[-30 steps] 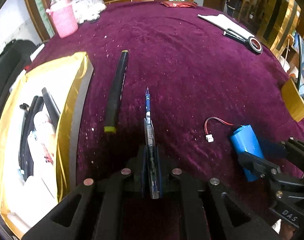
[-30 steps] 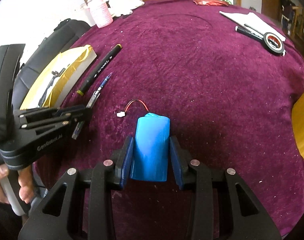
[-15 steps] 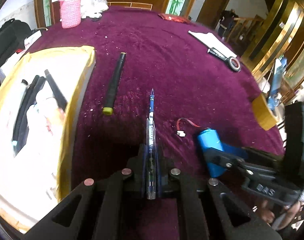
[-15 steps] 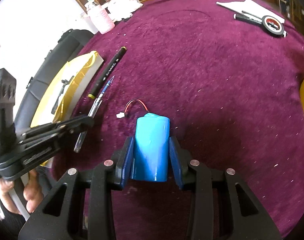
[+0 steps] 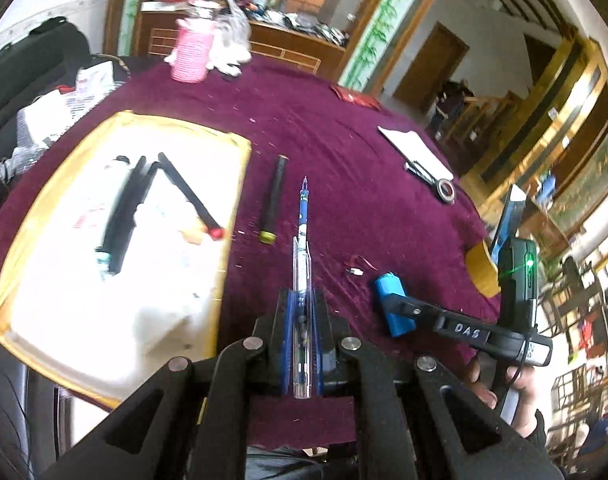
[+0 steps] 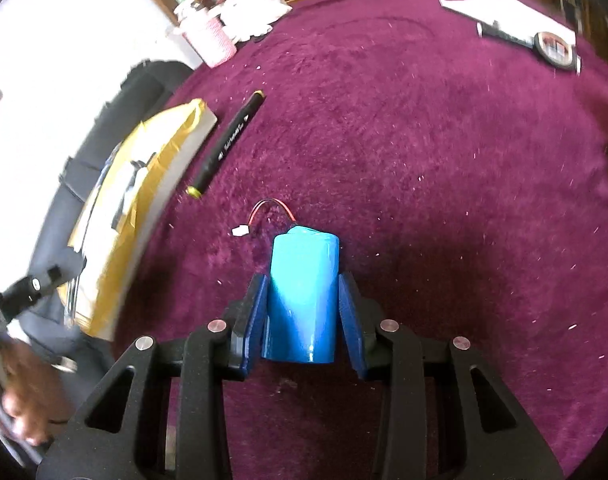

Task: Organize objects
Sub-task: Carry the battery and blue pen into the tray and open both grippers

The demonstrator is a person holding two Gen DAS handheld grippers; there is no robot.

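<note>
While the bench (image 6: 423,140) is covered by plum velvet, a slim clear pen (image 5: 302,280) is clamped in the left tongs (image 5: 302,320), and a smooth blue cylindrical battery (image 6: 304,292) is gripped by the right tongs (image 6: 304,312).

Bright daylight, overexposed white patches, motion blur, fisheye-warped edges.

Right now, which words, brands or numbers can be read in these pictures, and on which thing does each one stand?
"DAS": white letters on the arm of the right tongs, left wrist view.
White lettering along the black marker: too blurred to read.
Print on the clear pen held in the left tongs: too small to read.
Blue battery pack: no text visible.
</note>
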